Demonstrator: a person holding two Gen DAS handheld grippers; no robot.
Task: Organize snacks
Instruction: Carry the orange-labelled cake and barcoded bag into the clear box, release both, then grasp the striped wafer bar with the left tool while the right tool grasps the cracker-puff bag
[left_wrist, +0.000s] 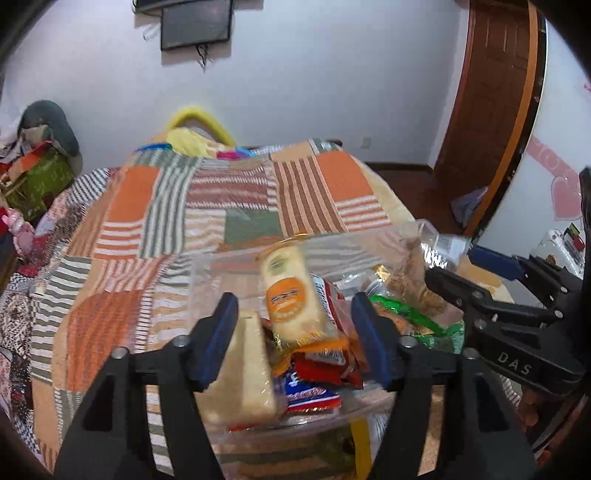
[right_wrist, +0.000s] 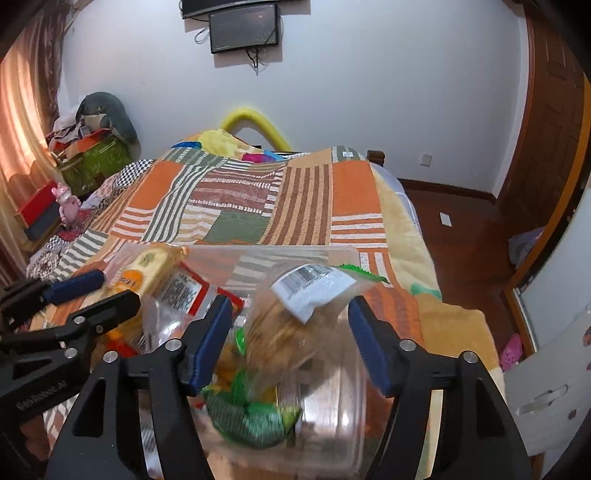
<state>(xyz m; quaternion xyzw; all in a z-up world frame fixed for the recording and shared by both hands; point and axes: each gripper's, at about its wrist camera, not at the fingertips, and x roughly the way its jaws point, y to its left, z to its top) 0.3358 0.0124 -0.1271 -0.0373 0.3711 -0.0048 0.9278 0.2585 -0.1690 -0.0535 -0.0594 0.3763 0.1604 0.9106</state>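
A clear plastic container (left_wrist: 221, 273) on the bed holds several snack packets. In the left wrist view my left gripper (left_wrist: 295, 339) is open above it. A cream and orange packet (left_wrist: 291, 295) shows blurred and tilted between the fingers, clear of both pads. A second cream packet (left_wrist: 251, 369) leans near the left finger, above red packets (left_wrist: 325, 362). My right gripper (right_wrist: 288, 339) is open over the container's right half (right_wrist: 280, 254). A clear bag of brown snacks with a white label (right_wrist: 295, 317) lies blurred between its fingers, touching neither pad, above a green packet (right_wrist: 251, 417).
A patchwork quilt (right_wrist: 258, 199) covers the bed. Each gripper shows in the other's view, the right gripper (left_wrist: 465, 269) and the left gripper (right_wrist: 103, 295), close beside each other. Boxes and clutter (right_wrist: 92, 155) stand at the back left. Wooden floor (right_wrist: 454, 229) and a door lie to the right.
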